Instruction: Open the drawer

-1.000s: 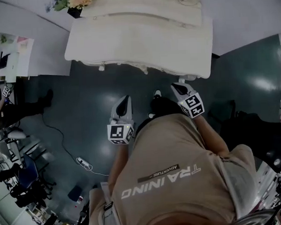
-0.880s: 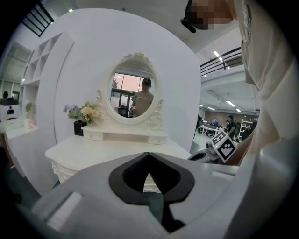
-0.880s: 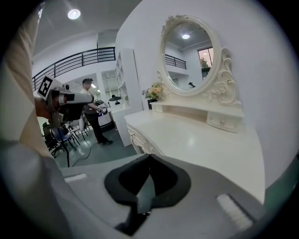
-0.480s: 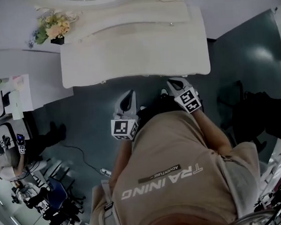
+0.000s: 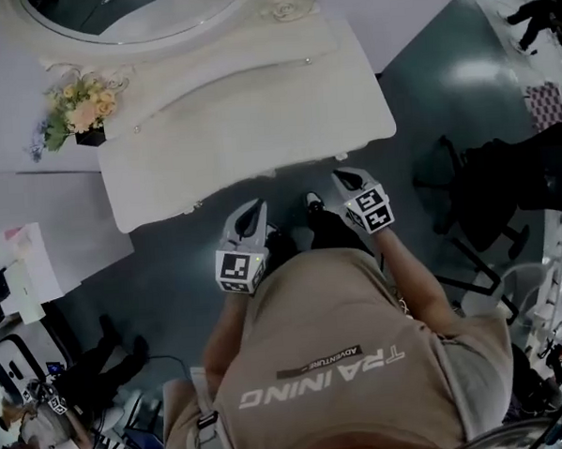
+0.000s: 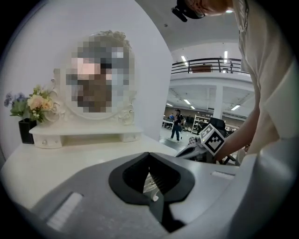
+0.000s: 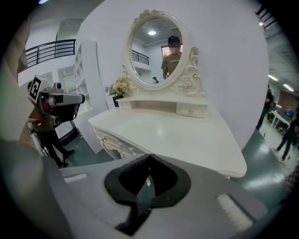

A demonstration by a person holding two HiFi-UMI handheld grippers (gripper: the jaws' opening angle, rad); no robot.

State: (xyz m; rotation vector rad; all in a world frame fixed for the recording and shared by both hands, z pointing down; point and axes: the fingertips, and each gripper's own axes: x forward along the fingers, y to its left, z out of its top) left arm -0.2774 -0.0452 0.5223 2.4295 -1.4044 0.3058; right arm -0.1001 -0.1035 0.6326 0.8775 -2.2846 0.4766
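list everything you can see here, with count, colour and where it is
table: one, cream, ahead of the person
mirror: one, oval, cream frame, table's back
flowers: one bunch, peach, dark vase, table's back left
small drawers: two, cream, under mirror
front drawer: one seen, cream, shut, below table edge
chair: one, black, floor at right
left gripper: grey, shut, empty, short of table
right gripper: grey, shut, empty, short of table
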